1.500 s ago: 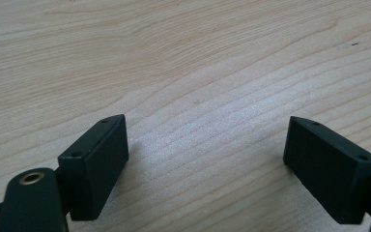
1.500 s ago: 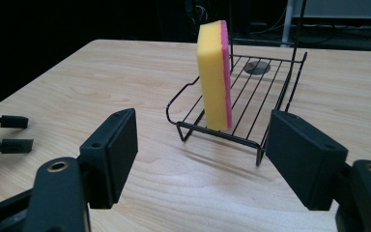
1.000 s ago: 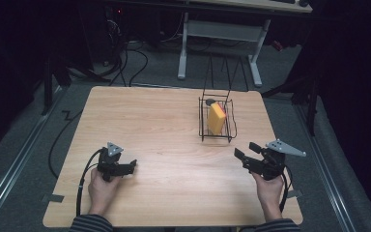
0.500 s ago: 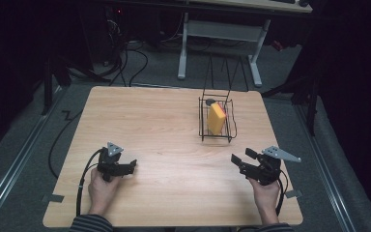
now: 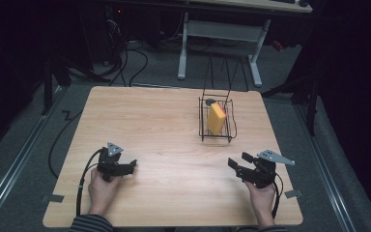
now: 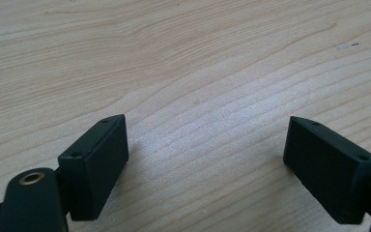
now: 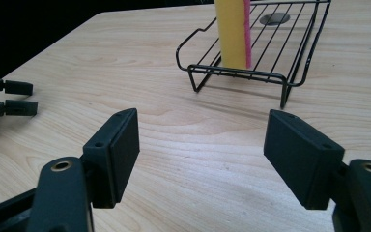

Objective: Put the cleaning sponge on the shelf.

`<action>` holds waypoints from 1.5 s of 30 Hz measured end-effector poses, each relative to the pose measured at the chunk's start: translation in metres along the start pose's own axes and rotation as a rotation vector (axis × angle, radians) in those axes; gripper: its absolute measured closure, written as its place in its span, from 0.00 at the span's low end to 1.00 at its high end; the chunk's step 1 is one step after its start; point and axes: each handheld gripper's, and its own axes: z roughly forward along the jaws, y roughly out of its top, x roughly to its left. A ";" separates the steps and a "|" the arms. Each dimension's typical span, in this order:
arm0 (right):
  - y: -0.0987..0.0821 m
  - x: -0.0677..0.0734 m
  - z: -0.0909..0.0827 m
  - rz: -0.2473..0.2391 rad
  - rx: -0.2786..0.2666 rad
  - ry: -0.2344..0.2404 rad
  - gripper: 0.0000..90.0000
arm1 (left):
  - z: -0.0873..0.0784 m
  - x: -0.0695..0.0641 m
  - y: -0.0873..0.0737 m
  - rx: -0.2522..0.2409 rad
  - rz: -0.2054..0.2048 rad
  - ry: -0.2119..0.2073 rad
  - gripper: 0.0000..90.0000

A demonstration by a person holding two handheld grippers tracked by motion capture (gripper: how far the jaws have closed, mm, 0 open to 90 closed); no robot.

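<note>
Nearest me, the right gripper [image 5: 240, 166] has sunk toward the table [image 5: 164, 125] since a second ago and now hangs just over the wood, jaws spread with nothing between them. The left gripper [image 5: 130, 165] has not stirred — released too, resting low near the front edge. To my eye that drop looks like settling in before a reach. Farther off stands the rack [image 5: 216, 121], the sponge [image 5: 216, 118] upright inside it, well apart from both grippers. The right gripper view adds what the high view blurs — a pink face along the sponge's edge [image 7: 247, 34] and the rack's wire feet [image 7: 284, 92].
</note>
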 end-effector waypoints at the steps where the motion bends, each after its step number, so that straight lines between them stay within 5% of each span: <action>1: -0.001 0.000 0.001 -0.003 0.001 0.000 0.32 | 0.000 0.000 0.000 0.000 0.000 0.000 0.18; 28: -0.023 -0.007 0.024 0.014 0.063 -0.068 0.35 | 0.000 0.000 0.000 0.000 0.000 0.000 0.18; 45: -0.035 -0.011 0.044 -0.032 0.159 -0.153 0.36 | 0.000 0.000 0.000 0.000 0.000 0.000 0.18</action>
